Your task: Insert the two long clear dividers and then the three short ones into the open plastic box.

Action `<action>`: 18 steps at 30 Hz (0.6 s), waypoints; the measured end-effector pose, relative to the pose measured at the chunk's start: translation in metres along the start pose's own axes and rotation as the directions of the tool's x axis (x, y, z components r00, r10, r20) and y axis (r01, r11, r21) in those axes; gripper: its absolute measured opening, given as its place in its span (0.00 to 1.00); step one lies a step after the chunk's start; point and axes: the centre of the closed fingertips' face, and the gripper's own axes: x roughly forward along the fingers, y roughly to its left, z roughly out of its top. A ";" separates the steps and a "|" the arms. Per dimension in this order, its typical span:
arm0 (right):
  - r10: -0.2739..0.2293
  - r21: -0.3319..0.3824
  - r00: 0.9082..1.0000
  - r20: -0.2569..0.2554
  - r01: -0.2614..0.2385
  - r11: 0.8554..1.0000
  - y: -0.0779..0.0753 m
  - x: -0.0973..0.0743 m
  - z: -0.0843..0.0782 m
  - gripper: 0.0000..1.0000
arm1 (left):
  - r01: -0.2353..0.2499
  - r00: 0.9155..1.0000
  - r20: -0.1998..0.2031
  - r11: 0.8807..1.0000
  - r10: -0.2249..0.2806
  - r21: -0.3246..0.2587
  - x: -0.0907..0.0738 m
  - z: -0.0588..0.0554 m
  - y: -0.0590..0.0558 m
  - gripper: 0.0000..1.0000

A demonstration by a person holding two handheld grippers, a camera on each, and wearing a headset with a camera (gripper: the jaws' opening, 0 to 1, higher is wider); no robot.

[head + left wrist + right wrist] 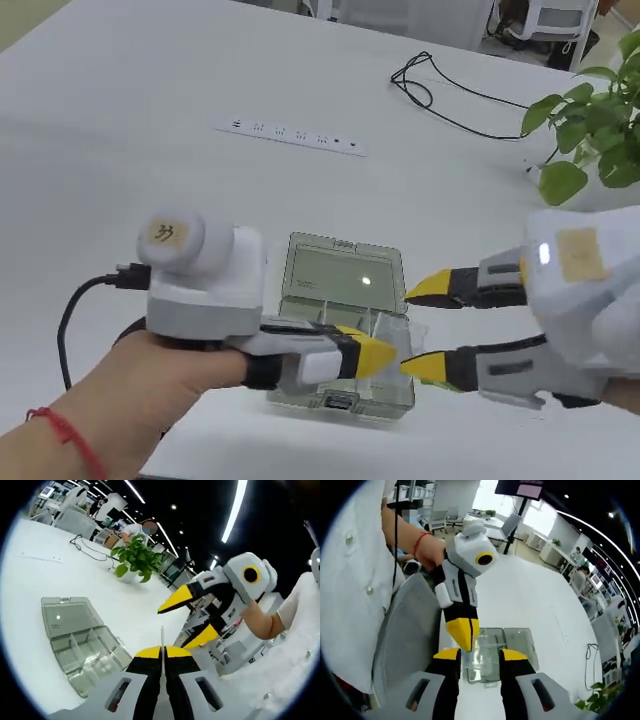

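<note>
On the broad white table (pixel 150 80), the clear plastic box (pixel 340 272) lies open with several dividers standing in its tray; their number is unclear. The yellow-tipped left gripper (pixel 385 353) pinches a thin clear divider (pixel 161 637) above the box. The right gripper (pixel 407 330) gapes wide and empty. At least this piece is left to seat.

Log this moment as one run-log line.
left gripper: shut on thin clear plastic divider | right gripper: open, facing it | open clear plastic box: below both, holds seated dividers
</note>
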 end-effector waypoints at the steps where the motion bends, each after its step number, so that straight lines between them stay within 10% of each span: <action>1: 0.025 0.015 0.999 0.022 -0.025 1.000 -0.001 -0.004 0.002 0.28 | 0.015 1.000 -0.005 0.999 -0.015 0.034 -0.001 -0.001 -0.004 0.00; 8: 0.228 0.089 0.968 0.104 -0.237 0.967 0.013 -0.018 0.015 0.16 | 0.077 0.997 -0.020 0.970 -0.075 0.231 -0.005 0.000 -0.017 0.00; 18: 0.352 0.063 0.932 0.089 -0.358 0.932 0.030 -0.012 0.016 0.14 | 0.145 0.989 -0.021 0.920 -0.148 0.364 -0.010 0.002 -0.037 0.00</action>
